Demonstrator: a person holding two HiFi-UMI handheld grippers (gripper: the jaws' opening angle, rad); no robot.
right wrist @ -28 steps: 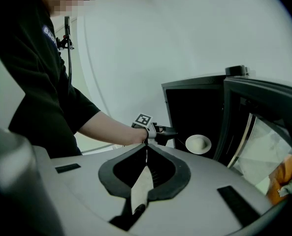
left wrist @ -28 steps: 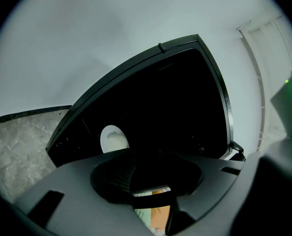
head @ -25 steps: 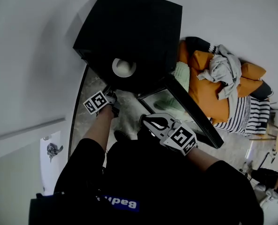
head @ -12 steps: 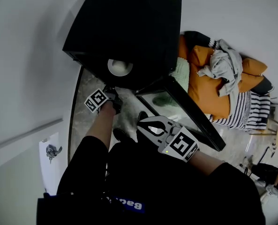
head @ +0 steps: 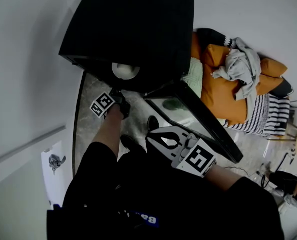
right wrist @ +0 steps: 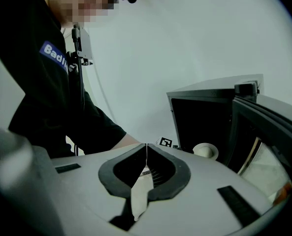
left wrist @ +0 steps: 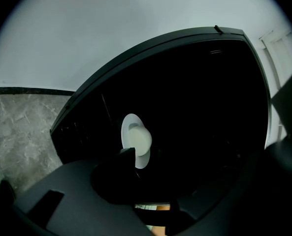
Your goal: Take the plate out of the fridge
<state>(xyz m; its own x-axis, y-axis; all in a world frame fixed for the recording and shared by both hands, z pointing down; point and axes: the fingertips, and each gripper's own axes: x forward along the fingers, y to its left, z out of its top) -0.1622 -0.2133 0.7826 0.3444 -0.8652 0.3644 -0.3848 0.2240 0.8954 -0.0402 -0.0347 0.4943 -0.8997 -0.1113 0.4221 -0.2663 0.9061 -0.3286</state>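
a small black fridge [head: 138, 29] is seen standing on a marbled floor against a pale wall. its door [head: 198, 119], dark-framed with a glass panel, is swung wide open to the right. a round white plate [head: 125, 71] is found inside the dark compartment, close to the front opening and towards the side away from the door. a pale rounded lump [left wrist: 138, 137] is carried on the plate; what it is cannot be determined.

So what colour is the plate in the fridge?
The plate is white; the left gripper view shows it best.
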